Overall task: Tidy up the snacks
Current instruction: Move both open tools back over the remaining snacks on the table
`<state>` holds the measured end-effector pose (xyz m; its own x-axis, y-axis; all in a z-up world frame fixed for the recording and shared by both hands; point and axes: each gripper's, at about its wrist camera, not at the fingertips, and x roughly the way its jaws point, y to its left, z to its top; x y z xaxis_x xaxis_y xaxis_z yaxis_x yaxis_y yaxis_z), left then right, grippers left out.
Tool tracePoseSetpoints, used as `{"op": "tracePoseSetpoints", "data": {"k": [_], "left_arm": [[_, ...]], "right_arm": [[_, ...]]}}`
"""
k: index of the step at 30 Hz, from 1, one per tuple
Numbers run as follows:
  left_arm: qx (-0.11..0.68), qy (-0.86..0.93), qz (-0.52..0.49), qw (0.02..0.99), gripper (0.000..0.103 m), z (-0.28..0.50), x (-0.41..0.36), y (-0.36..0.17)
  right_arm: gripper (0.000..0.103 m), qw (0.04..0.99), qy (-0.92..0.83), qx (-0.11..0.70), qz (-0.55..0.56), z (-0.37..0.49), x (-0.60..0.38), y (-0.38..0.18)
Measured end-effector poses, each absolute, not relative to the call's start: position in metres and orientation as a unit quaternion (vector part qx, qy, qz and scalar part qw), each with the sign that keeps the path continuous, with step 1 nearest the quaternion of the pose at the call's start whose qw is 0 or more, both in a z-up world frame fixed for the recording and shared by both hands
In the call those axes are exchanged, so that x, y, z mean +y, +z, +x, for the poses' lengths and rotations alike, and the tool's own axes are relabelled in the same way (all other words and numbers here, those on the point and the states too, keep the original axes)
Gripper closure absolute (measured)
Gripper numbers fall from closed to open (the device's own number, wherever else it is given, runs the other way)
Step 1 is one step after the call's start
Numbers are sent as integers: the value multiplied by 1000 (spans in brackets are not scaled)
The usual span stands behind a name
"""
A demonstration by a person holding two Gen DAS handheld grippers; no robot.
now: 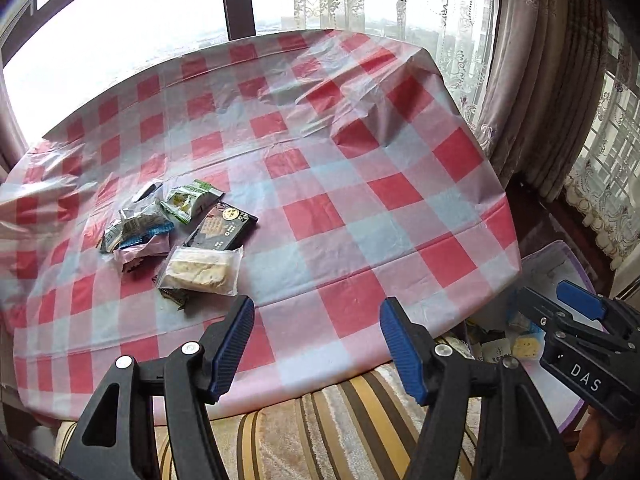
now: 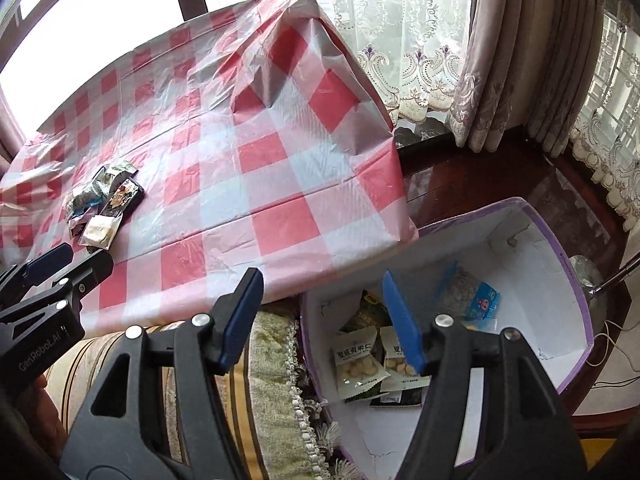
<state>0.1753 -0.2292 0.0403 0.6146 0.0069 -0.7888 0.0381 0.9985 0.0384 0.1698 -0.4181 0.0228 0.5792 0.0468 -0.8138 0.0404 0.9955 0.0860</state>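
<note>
A small pile of snack packets lies on the left of the checked tablecloth (image 1: 360,200): a clear pack with a pale cake (image 1: 202,272), a black packet (image 1: 222,228), a green-and-white packet (image 1: 188,200) and a silvery blue one (image 1: 136,228). My left gripper (image 1: 316,320) hovers open and empty over the table's near edge, right of the pile. My right gripper (image 2: 322,292) is open and empty above the rim of a white box with purple edging (image 2: 540,280). Inside it lie two white nut packets (image 2: 356,364) and a blue-edged clear packet (image 2: 472,292). The pile (image 2: 104,204) and the left gripper (image 2: 60,268) show at the left of the right wrist view.
A striped cushion (image 1: 352,432) lies below the table's near edge. The box (image 1: 560,264) stands low beside the table's right corner on dark wood (image 2: 480,176). Lace curtains (image 2: 500,60) and a bright window (image 1: 120,40) close off the far side.
</note>
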Motion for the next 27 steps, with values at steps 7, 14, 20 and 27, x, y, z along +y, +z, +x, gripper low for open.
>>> {"op": "tracePoseSetpoints", "data": {"k": [7, 14, 20, 27], "left_arm": [[437, 36, 4, 899, 37, 176, -184, 37], [443, 67, -17, 894, 37, 179, -146, 31], [453, 84, -29, 887, 37, 185, -119, 22], [462, 102, -46, 880, 37, 193, -90, 15]], "right_arm": [[36, 888, 44, 457, 23, 181, -369, 29], [33, 884, 75, 461, 5, 192, -329, 27], [32, 878, 94, 470, -5, 203, -298, 23], [31, 871, 112, 477, -16, 216, -267, 18]]}}
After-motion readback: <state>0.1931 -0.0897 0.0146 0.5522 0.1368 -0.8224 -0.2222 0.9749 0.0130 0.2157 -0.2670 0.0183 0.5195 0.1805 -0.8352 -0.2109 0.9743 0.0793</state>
